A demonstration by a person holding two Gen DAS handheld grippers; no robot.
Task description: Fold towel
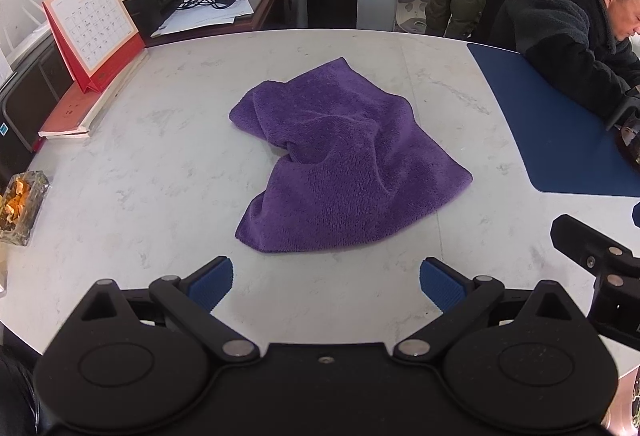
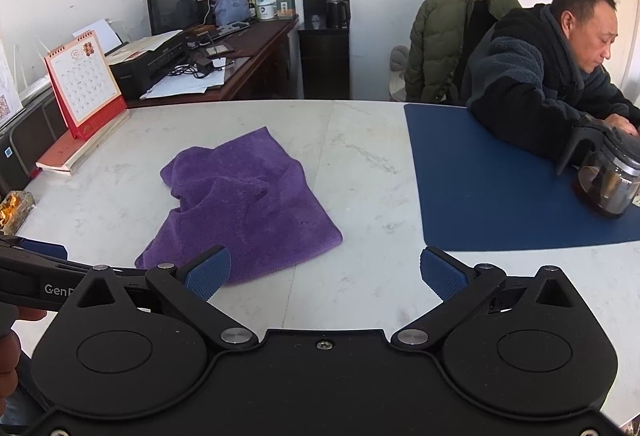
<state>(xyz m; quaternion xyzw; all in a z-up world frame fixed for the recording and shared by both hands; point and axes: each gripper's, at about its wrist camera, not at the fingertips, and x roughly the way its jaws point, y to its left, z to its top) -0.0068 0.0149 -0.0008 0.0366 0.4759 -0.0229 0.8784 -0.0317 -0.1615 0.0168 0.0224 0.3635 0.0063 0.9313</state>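
Nothing of the folding is done yet, as far as these views show. Across the marble tabletop [image 1: 152, 171], which fills most of both frames, the purple towel [image 1: 344, 155] lies loose and rumpled at the centre of the left wrist view and left of centre in the right wrist view, with a ridge bunched through its middle, one corner pointing toward the top of the frame and the others skewed, so no clean edge lines up with another. At the right of both frames a blue mat [image 2: 492, 187] lies well apart from the cloth, and a red desk calendar [image 1: 92, 27] stands at the upper left. Both tools sit at the bottom of their views: the left gripper [image 1: 326, 282] has its jaws spread wide and empty just short of the towel's near edge, and the right gripper [image 2: 324, 274] is likewise spread and empty, its left pad overlapping the cloth's near edge in the picture, though I cannot tell whether they touch. Flattening, gripping corners and every fold remain.
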